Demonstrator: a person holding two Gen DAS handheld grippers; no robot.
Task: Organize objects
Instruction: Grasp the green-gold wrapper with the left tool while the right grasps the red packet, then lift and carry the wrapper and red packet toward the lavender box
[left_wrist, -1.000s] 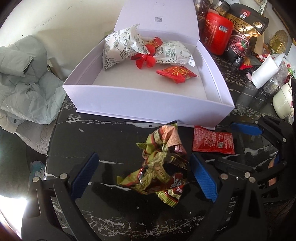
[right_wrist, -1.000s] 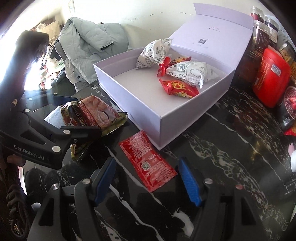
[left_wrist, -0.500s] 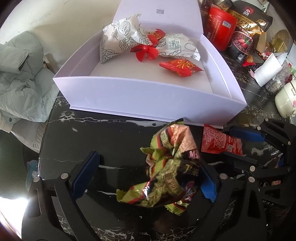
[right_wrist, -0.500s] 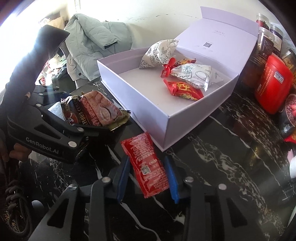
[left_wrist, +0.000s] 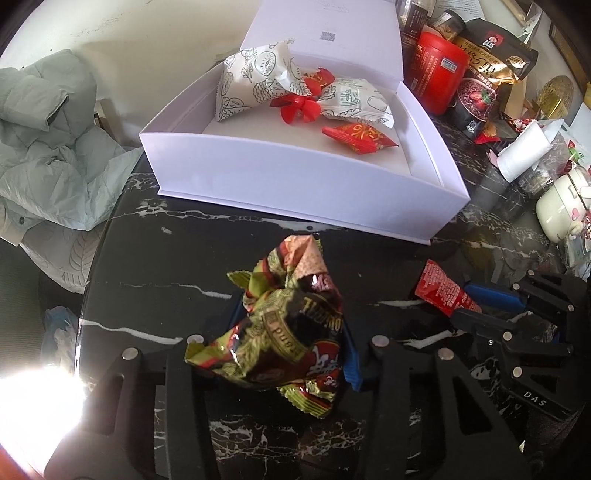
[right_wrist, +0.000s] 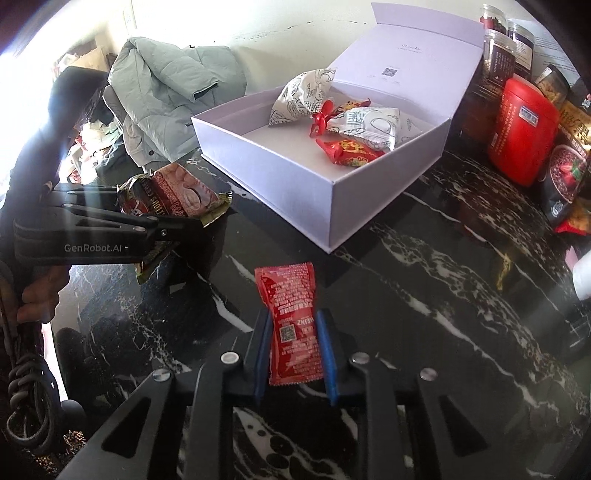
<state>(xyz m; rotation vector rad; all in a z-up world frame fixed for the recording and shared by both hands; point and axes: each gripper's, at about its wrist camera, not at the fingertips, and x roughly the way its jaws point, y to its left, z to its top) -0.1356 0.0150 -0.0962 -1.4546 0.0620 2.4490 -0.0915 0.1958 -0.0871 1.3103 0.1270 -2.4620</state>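
On the black marble table (right_wrist: 461, 266), the left gripper (left_wrist: 291, 332) is closing its jaws on a crumpled snack bag (left_wrist: 284, 328), while the right gripper (right_wrist: 293, 347) is closing on a red ketchup packet (right_wrist: 291, 325); the open white box (right_wrist: 369, 195) lies at twelve o'clock.

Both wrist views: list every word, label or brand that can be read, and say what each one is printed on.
"GenRobot.AI": side of the left gripper.
"HEINZ", upside down: red sauce packet between the right gripper's closing jaws.
"DAS": right gripper's body, left wrist view.
"PURE": crumpled snack bag in the left gripper's closing jaws; its other lettering is too crumpled to read.
White box lid, red tin, dark pouches: too small or blurred.
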